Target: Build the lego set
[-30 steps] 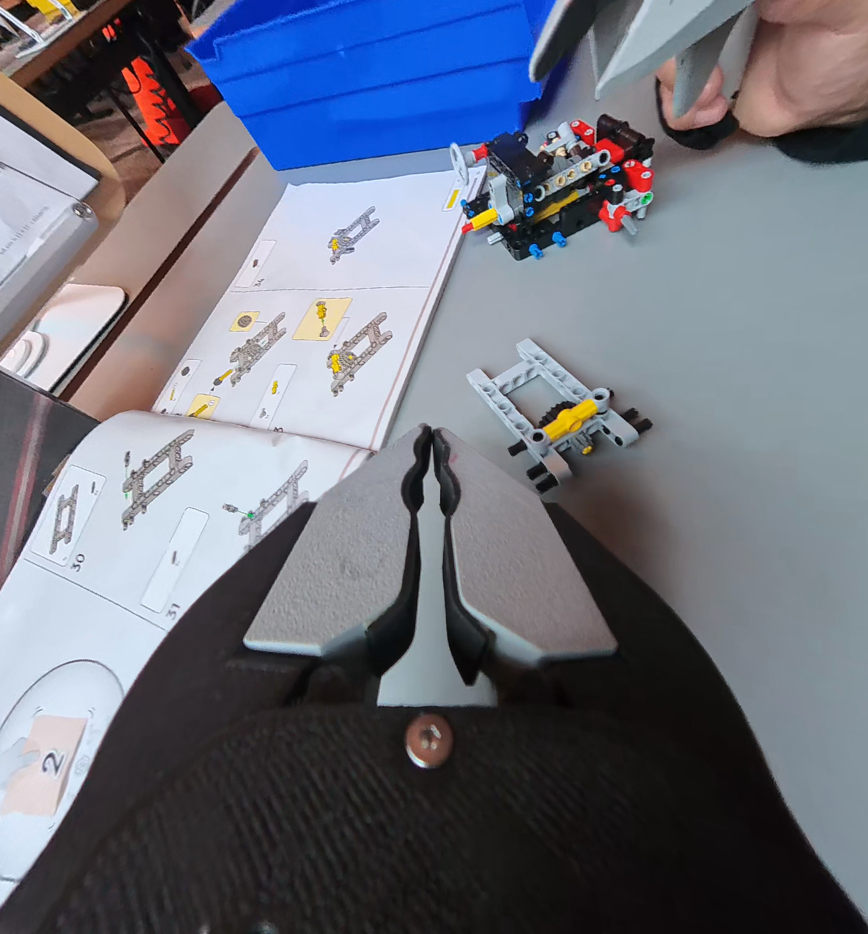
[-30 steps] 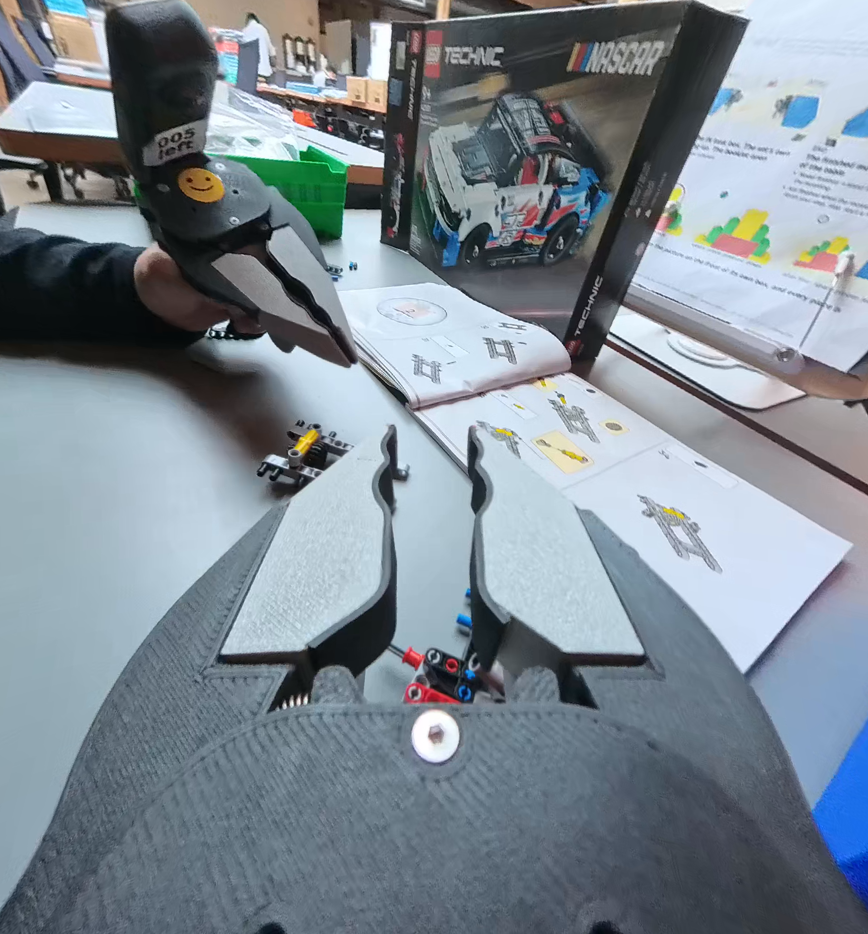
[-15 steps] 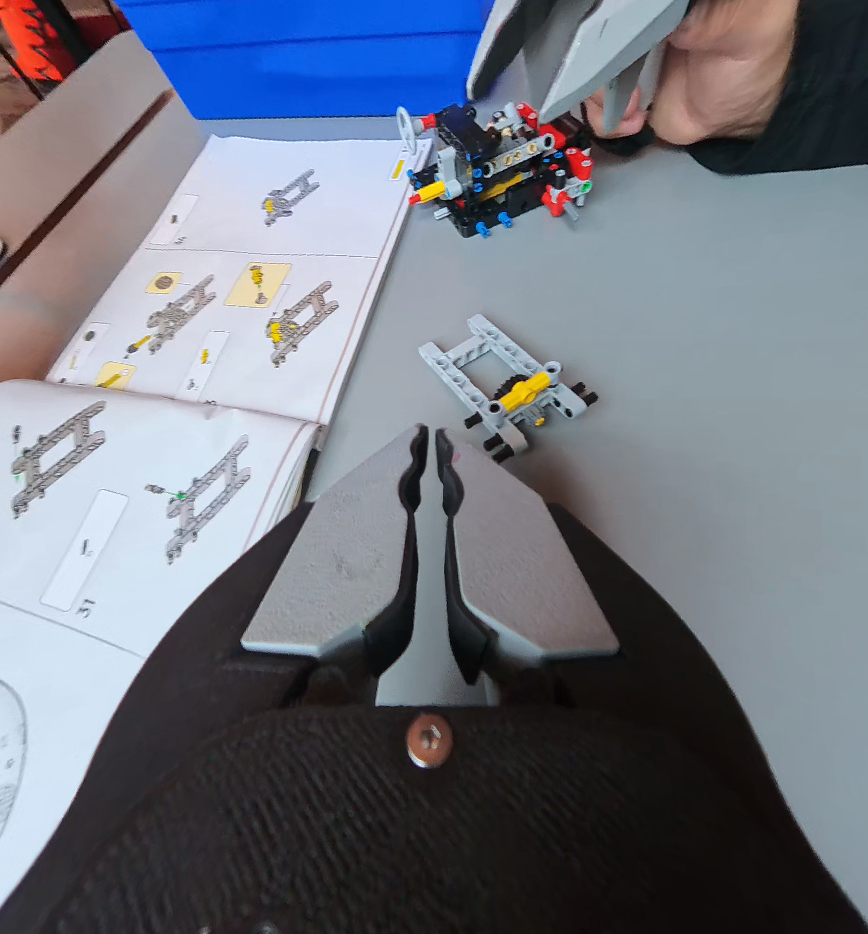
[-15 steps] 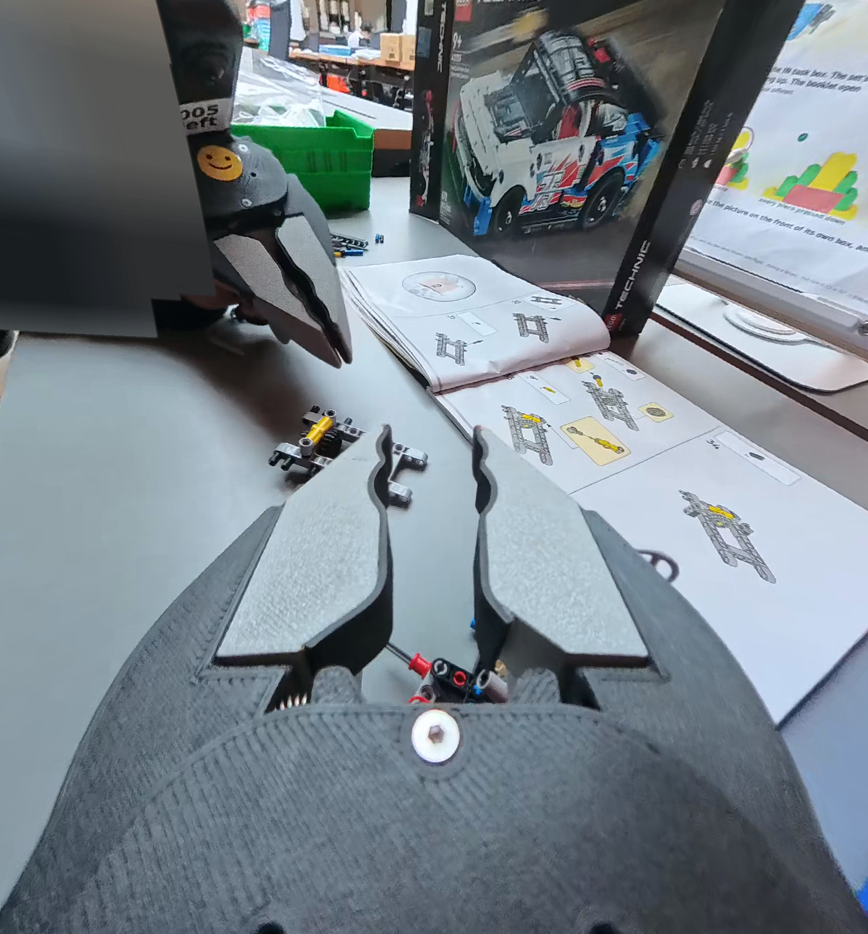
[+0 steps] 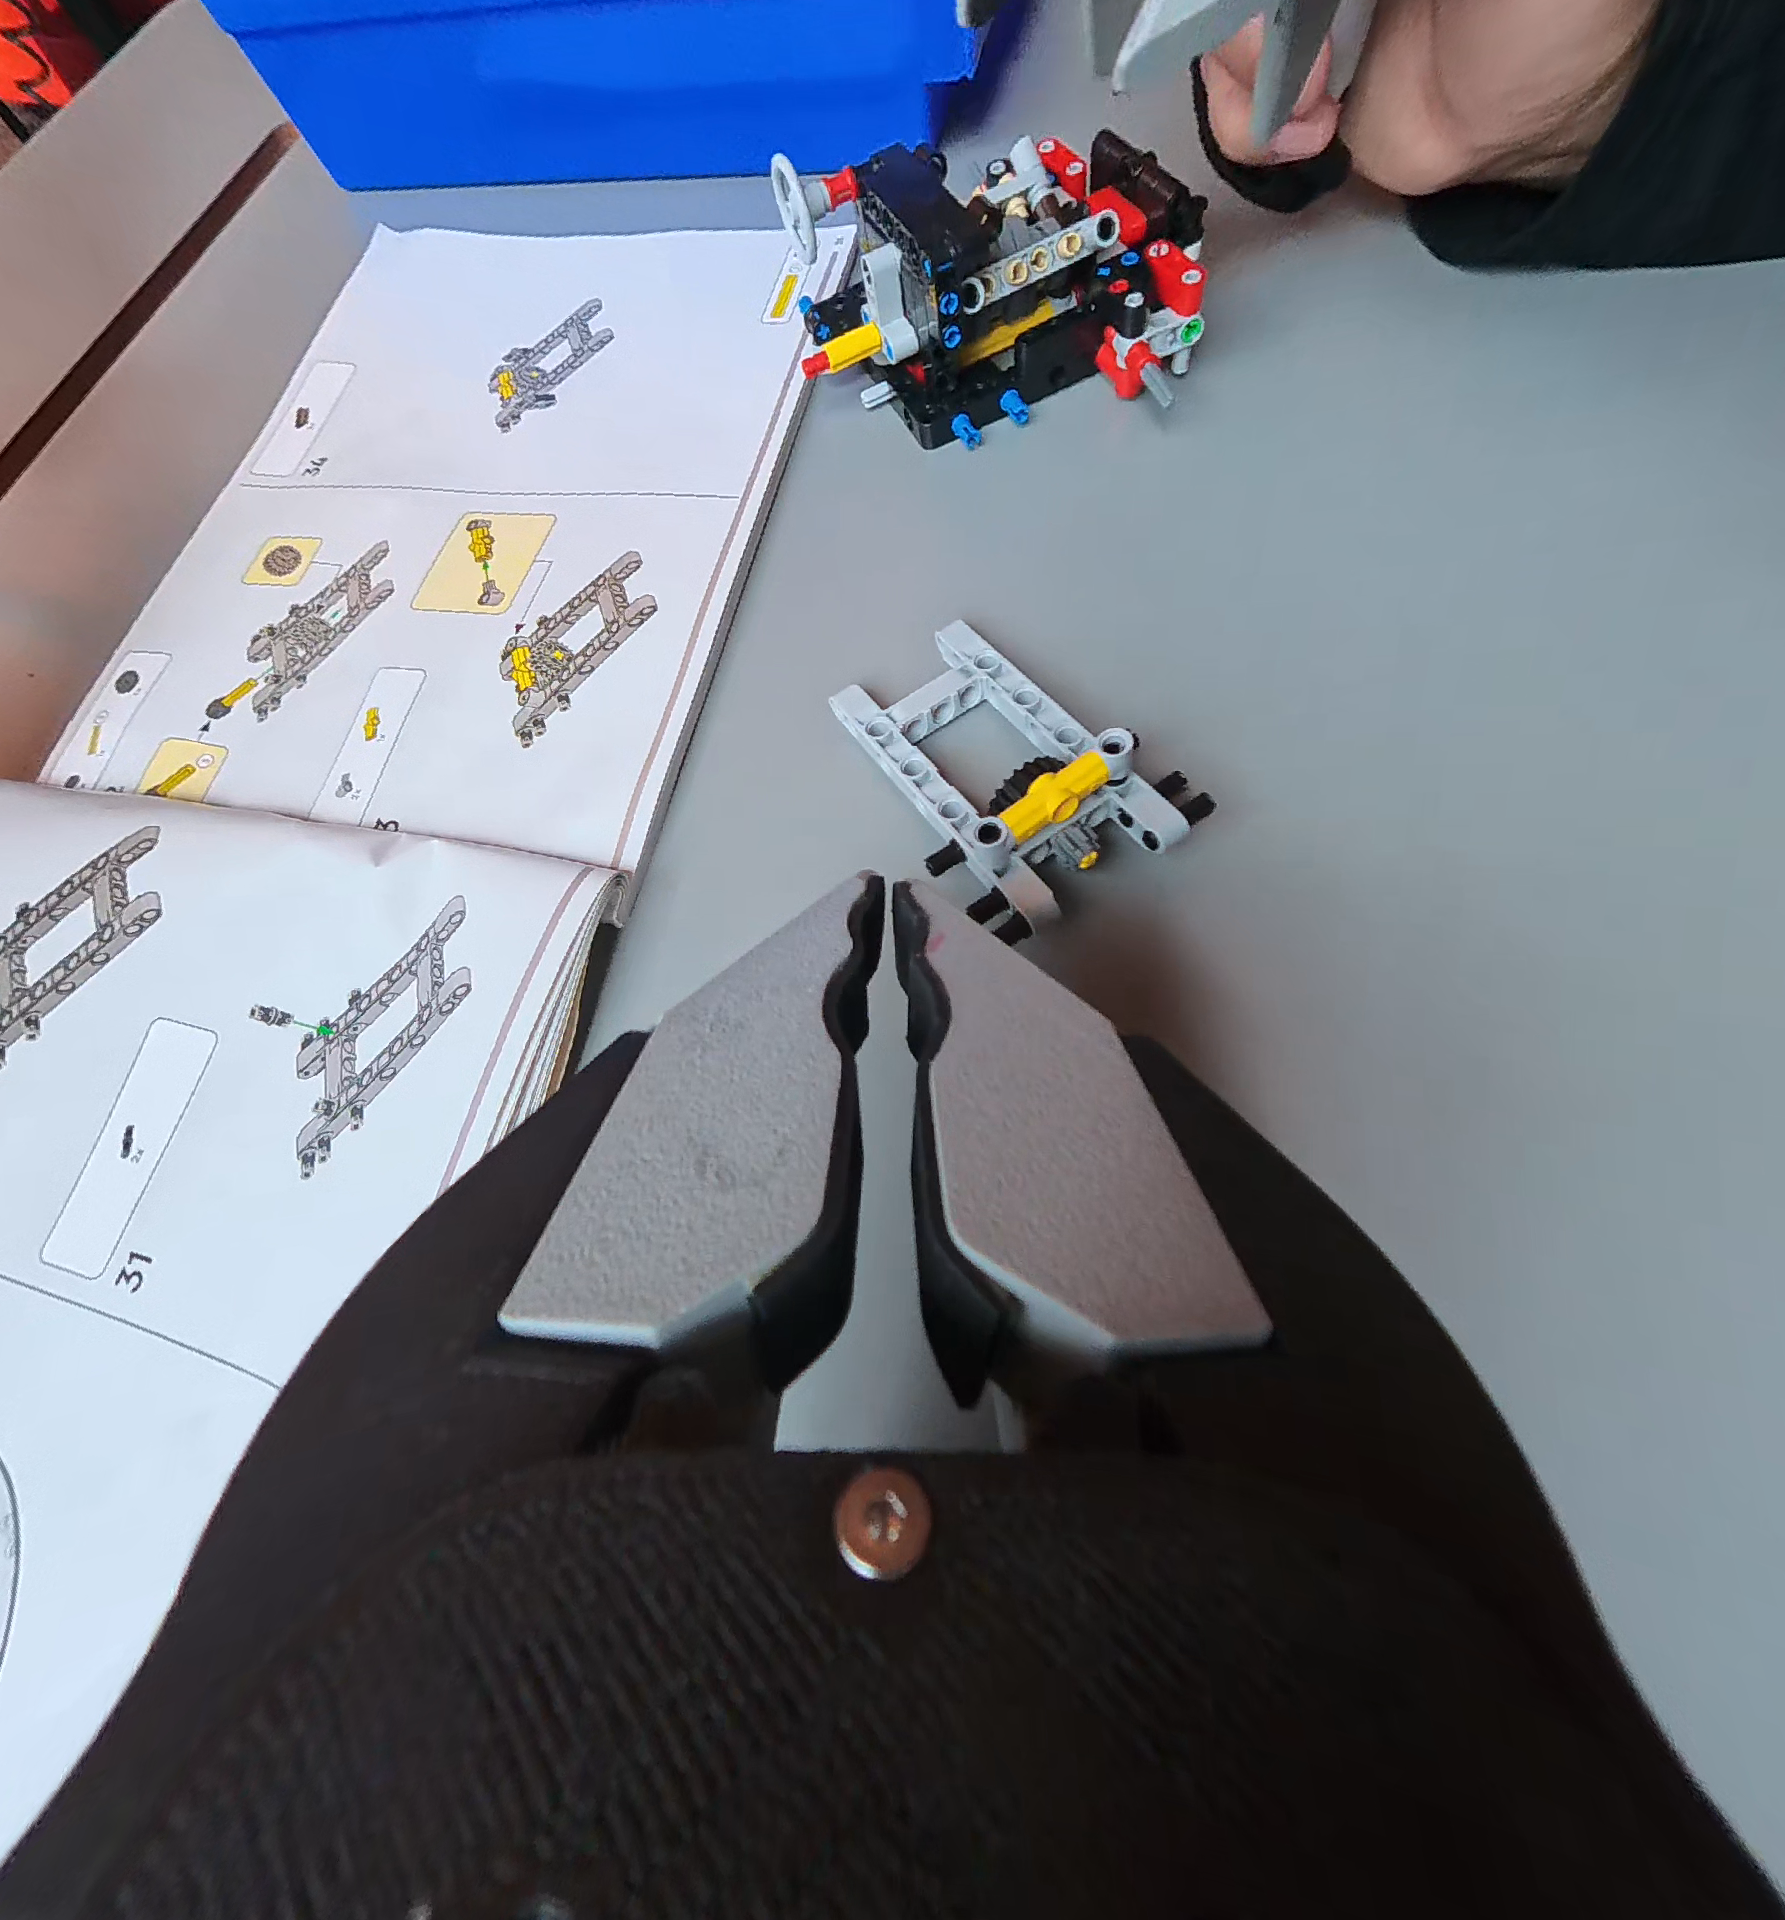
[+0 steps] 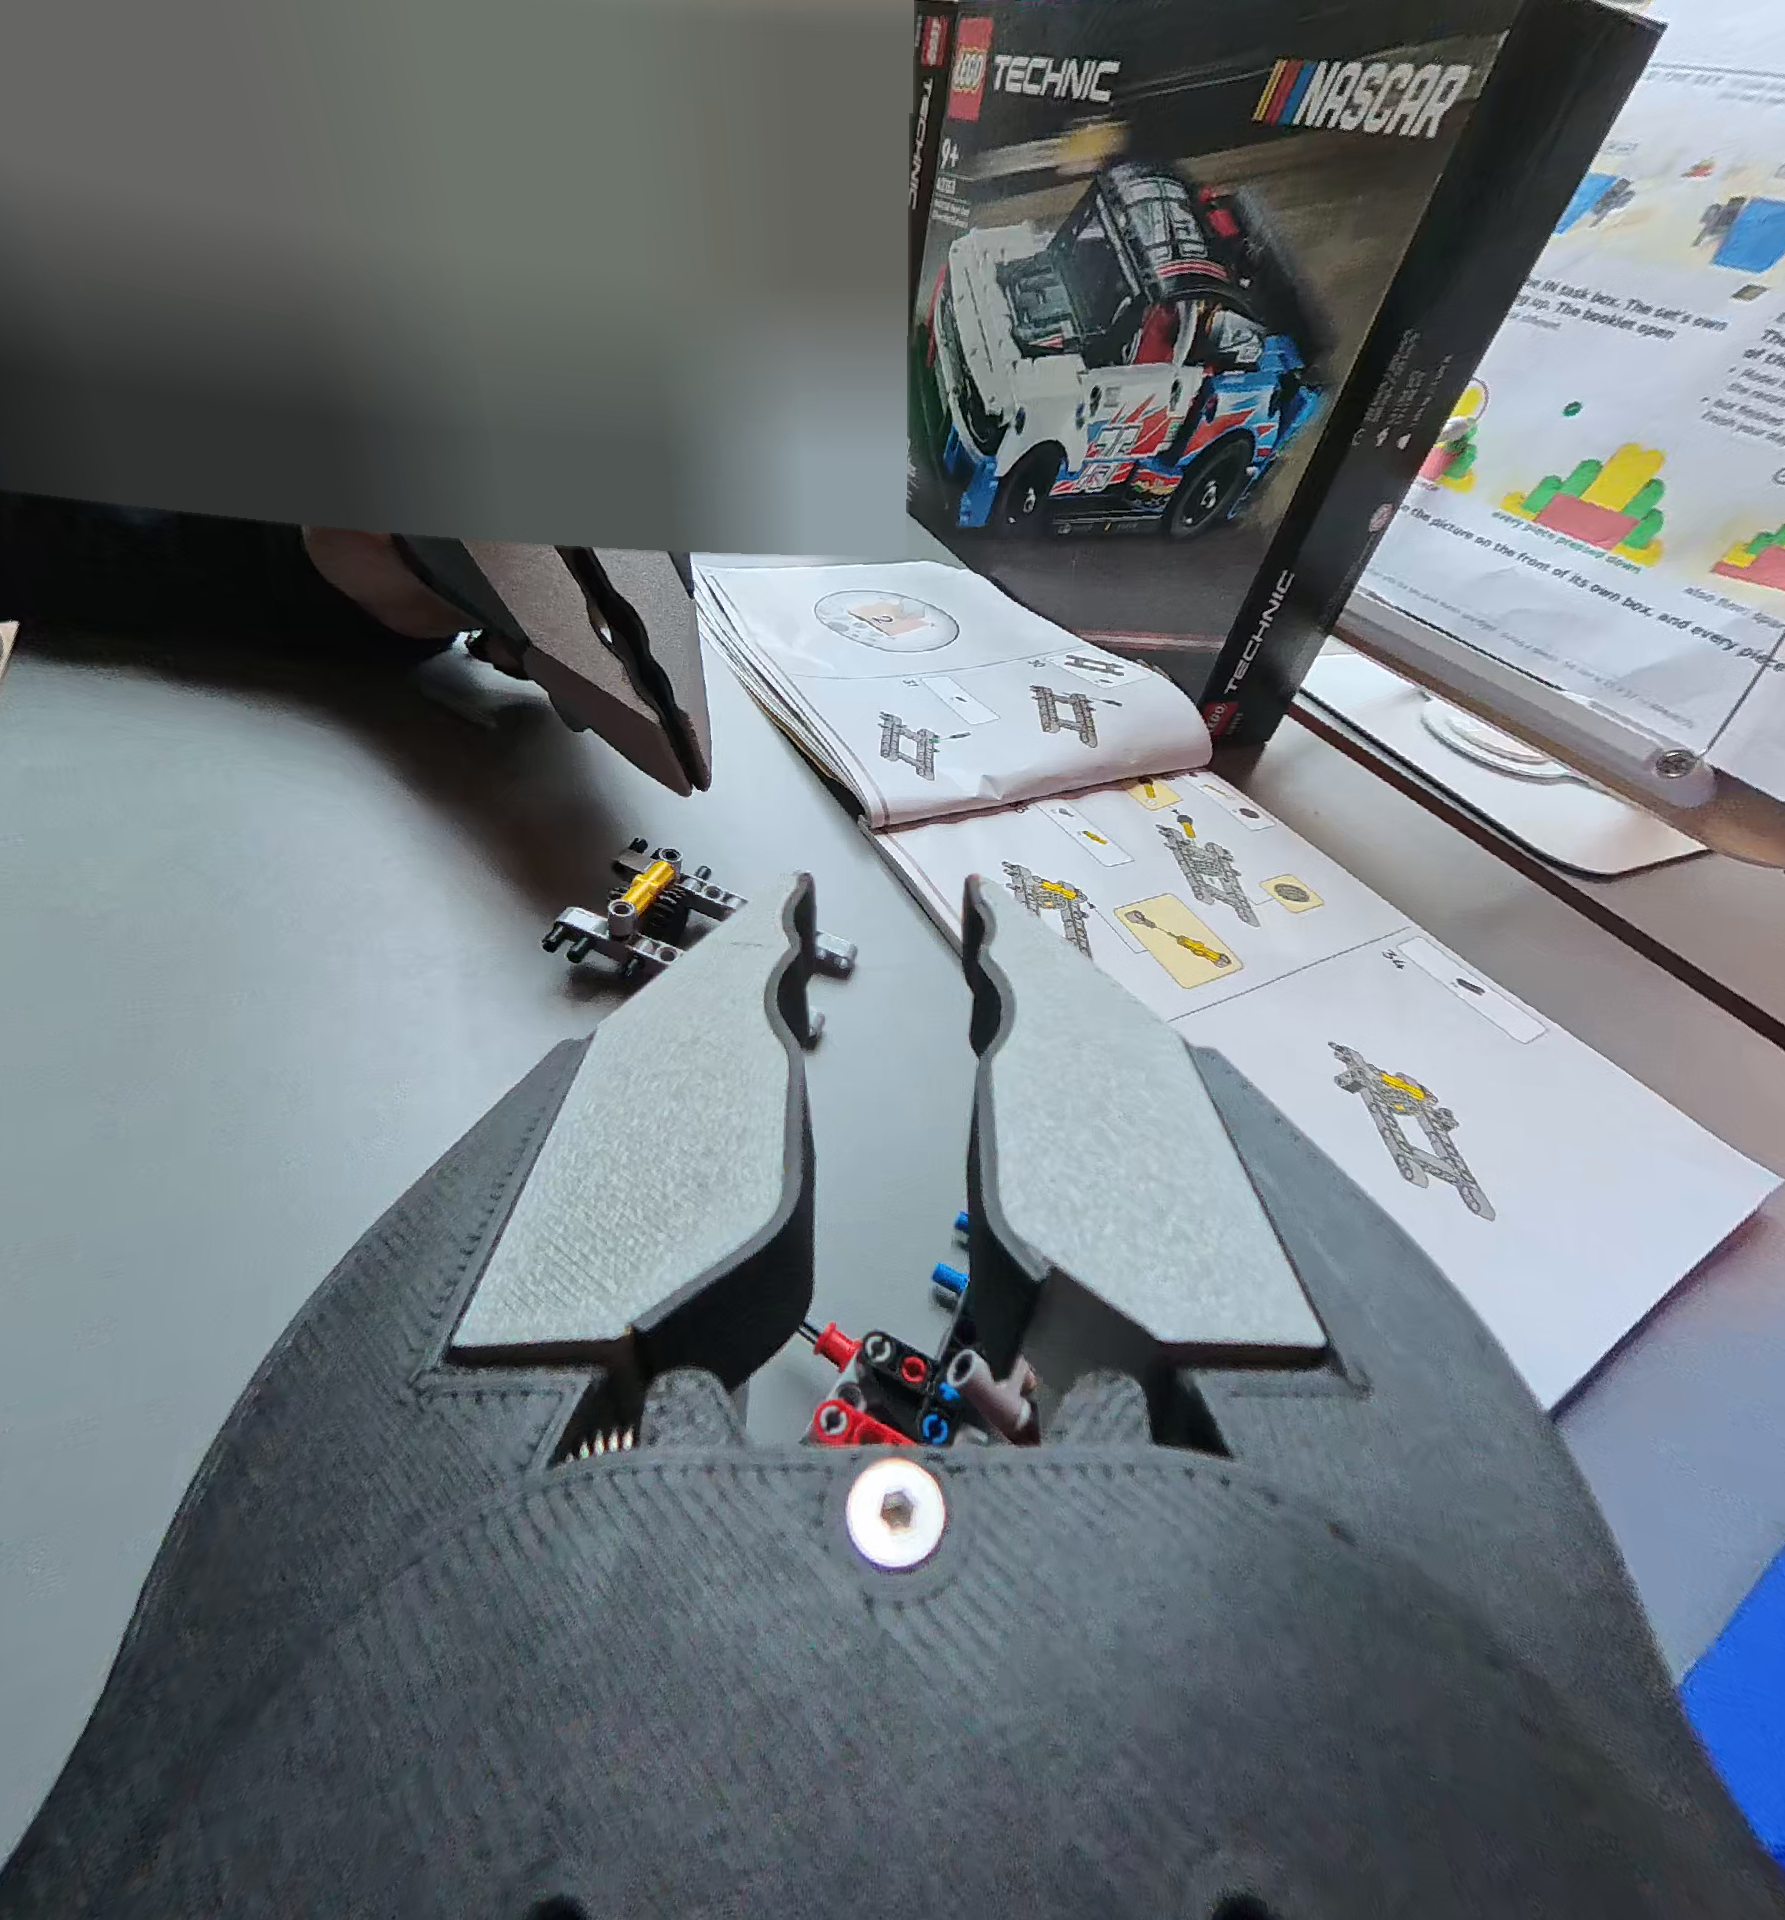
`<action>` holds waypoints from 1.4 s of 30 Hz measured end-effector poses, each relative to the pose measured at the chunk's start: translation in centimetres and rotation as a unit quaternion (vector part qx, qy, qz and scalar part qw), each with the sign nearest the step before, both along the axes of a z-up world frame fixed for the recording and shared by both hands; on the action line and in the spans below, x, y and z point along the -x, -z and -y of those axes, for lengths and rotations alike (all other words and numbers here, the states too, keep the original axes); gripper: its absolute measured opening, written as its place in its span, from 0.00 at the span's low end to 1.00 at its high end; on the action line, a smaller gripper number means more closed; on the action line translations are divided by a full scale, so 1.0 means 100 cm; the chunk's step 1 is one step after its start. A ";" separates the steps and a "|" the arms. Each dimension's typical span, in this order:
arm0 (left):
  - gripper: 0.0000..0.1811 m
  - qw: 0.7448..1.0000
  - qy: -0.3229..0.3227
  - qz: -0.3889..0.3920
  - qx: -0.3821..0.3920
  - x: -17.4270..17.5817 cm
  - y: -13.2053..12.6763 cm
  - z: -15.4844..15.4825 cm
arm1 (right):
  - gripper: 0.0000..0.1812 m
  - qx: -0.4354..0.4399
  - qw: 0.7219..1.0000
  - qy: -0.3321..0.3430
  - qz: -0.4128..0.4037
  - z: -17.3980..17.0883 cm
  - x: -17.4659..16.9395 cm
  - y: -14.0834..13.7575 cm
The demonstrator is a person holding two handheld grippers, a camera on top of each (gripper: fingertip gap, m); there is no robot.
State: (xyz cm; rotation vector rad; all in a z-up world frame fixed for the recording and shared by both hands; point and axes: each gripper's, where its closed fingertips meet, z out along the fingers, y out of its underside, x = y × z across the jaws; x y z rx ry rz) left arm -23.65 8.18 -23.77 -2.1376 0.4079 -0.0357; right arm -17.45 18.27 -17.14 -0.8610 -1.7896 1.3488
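Nearby, left gripper [image 5: 888, 902] closed on nothing, just short of the grey frame [image 5: 1018, 774] on the table [image 5: 1439, 727]; right gripper [image 6: 886, 914] open, empty, above the chassis [image 5: 1013, 291]; booklet [image 5: 514, 520] beside.

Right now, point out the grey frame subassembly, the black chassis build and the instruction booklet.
grey frame subassembly [image 5: 1013, 769], left wrist view, yellow connector on it
black chassis build [image 5: 1013, 291], left wrist view, grey beam
instruction booklet [image 5: 514, 540], left wrist view, open right page

A workshop-like lab: a grey counter [image 5: 1387, 623] with a blue parts bin [image 5: 607, 94], propped instruction sheet [image 6: 1646, 436] and set box [image 6: 1179, 312].
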 end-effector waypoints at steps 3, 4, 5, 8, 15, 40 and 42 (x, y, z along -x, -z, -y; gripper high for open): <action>0.00 1.000 -0.002 -0.008 -0.003 0.001 -0.001 0.000 | 0.13 0.003 1.000 0.004 -0.001 -0.002 0.001 0.000; 0.00 1.000 -0.003 -0.012 -0.004 0.002 -0.001 0.000 | 0.13 0.003 1.000 0.006 0.000 -0.002 0.001 0.000; 0.00 1.000 -0.005 -0.016 -0.004 0.002 -0.002 0.000 | 0.13 0.004 1.000 0.007 -0.001 -0.003 0.001 0.000; 0.00 1.000 -0.009 -0.025 -0.010 0.004 -0.004 0.000 | 0.13 0.009 1.000 0.017 -0.004 -0.008 0.003 -0.001; 0.00 0.999 -0.022 -0.040 -0.027 0.010 -0.011 0.000 | 0.13 0.024 0.999 0.044 -0.014 -0.020 0.005 -0.003; 0.00 0.999 -0.032 -0.027 -0.019 0.014 -0.006 -0.003 | 0.12 0.009 0.999 0.040 -0.027 -0.018 0.004 -0.007; 0.00 0.999 -0.032 -0.028 -0.020 0.015 -0.006 -0.003 | 0.12 0.006 0.999 0.042 -0.027 -0.019 0.004 -0.007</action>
